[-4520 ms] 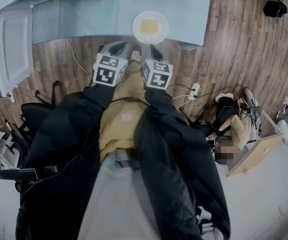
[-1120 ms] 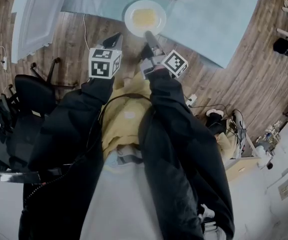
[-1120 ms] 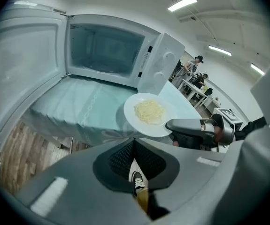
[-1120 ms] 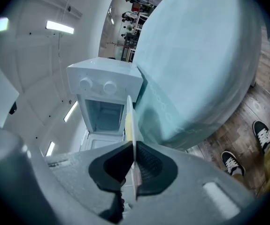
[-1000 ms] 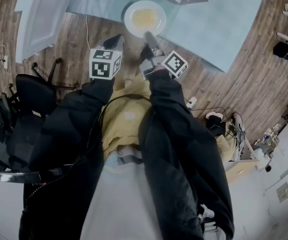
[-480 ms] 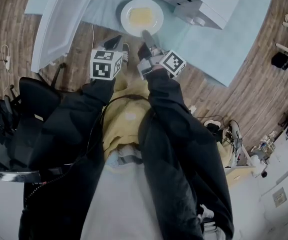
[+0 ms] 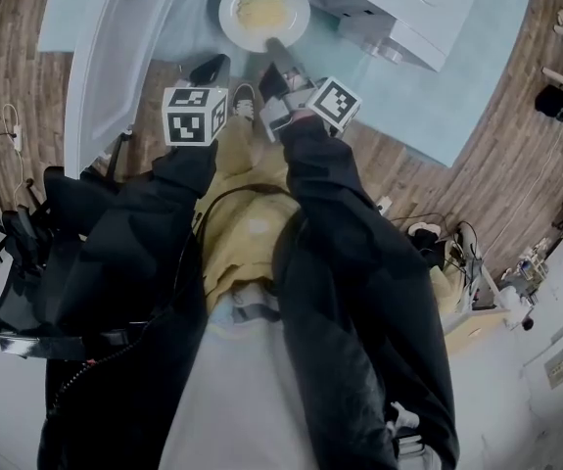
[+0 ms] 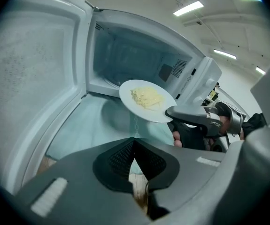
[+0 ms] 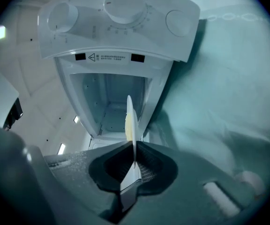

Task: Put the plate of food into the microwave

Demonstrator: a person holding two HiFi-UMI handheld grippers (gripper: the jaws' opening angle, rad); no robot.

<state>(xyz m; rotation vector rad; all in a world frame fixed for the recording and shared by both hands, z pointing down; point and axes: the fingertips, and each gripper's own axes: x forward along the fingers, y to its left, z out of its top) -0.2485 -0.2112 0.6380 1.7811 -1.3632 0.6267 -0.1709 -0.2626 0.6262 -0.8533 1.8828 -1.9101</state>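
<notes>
A white plate [image 7: 263, 12] with yellow food hangs level in front of the open microwave. My right gripper [image 7: 273, 47] is shut on the plate's near rim. In the right gripper view the plate [image 9: 130, 118] shows edge-on between the pads [image 9: 142, 161], with the microwave cavity [image 9: 109, 95] straight behind it. My left gripper [image 7: 211, 68] is shut with nothing in it, a little left of and behind the plate. In the left gripper view the plate [image 8: 146, 100] floats just before the cavity [image 8: 139, 62], and the right gripper [image 8: 191, 116] grips its right edge.
The microwave door [image 7: 115, 57] stands swung open at the left. The control panel with its knobs [image 9: 120, 8] sits beside the cavity. The microwave rests on a table with a teal cloth [image 7: 438, 76]. A black chair [image 7: 36, 253] stands on the wood floor at the left.
My right gripper has carried the plate forward, closer to the microwave's opening. The open door and the cavity have come into the head view. My left gripper has stayed alongside, shut.
</notes>
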